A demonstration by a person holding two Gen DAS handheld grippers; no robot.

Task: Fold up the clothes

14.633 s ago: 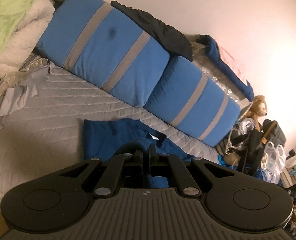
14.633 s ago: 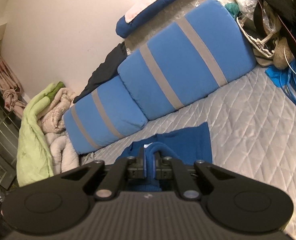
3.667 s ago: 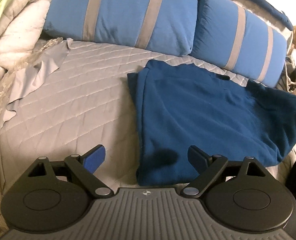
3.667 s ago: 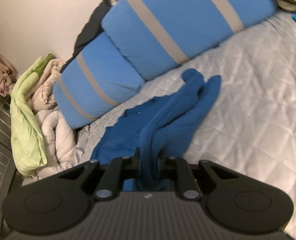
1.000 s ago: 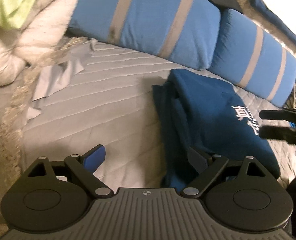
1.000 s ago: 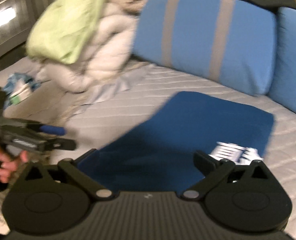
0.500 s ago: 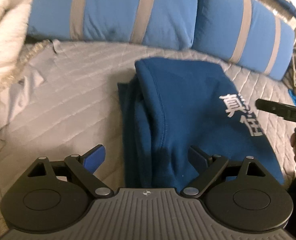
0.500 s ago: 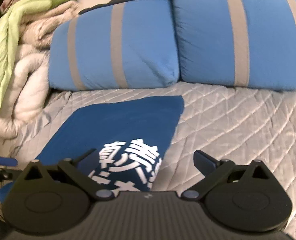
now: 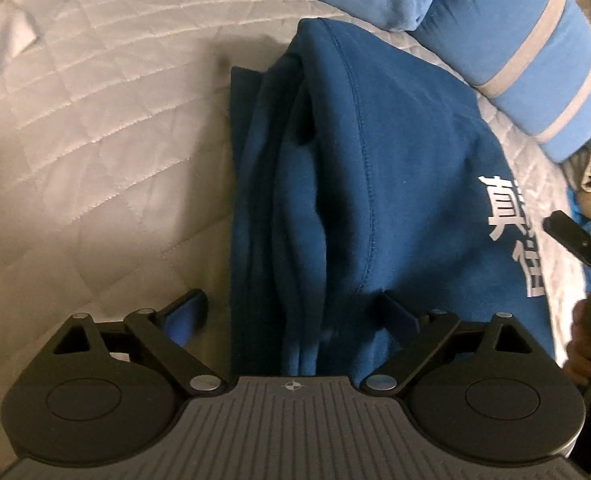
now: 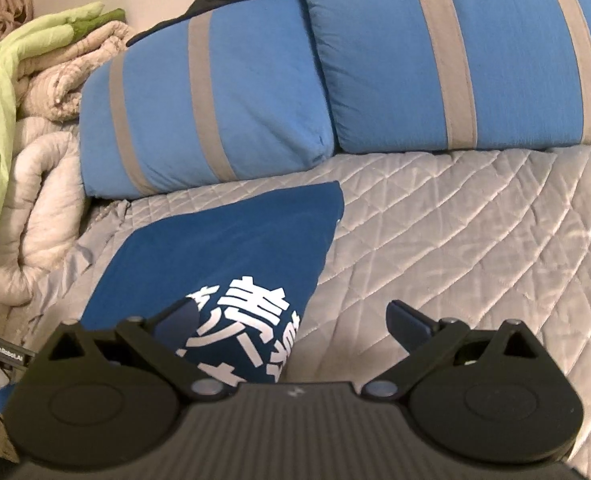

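So right now the blue shirt (image 9: 407,168) is lying on the quilted bed (image 9: 95,140), folded into a long narrow slab with the white printed characters (image 10: 251,332) face up. It sits just in front of the striped blue pillows (image 10: 223,100), which take up the 12 o'clock side of the right wrist view.

My left gripper (image 9: 295,312) has its fingers (image 9: 187,308) spread wide and isn't holding anything. I've got it low over the near short end of the shirt, straddling the messy edge where the layers bunch up: one finger is over bare quilt at about 8 o'clock, the other over the cloth at about 4 o'clock. I'd say that's the spot because those loose layers all need catching together for the next fold.

My right gripper (image 10: 295,320) is spread open too, empty, sitting at the other long edge, near the print. Its left finger is over the shirt, its right finger over plain bedding. In the left wrist view you can see it poking in at 3 o'clock.

My guess at the plan: pinch both near corners and carry them toward the pillow end to halve it. The risk is the left side, since the inner layers look sloppy and could slip out.
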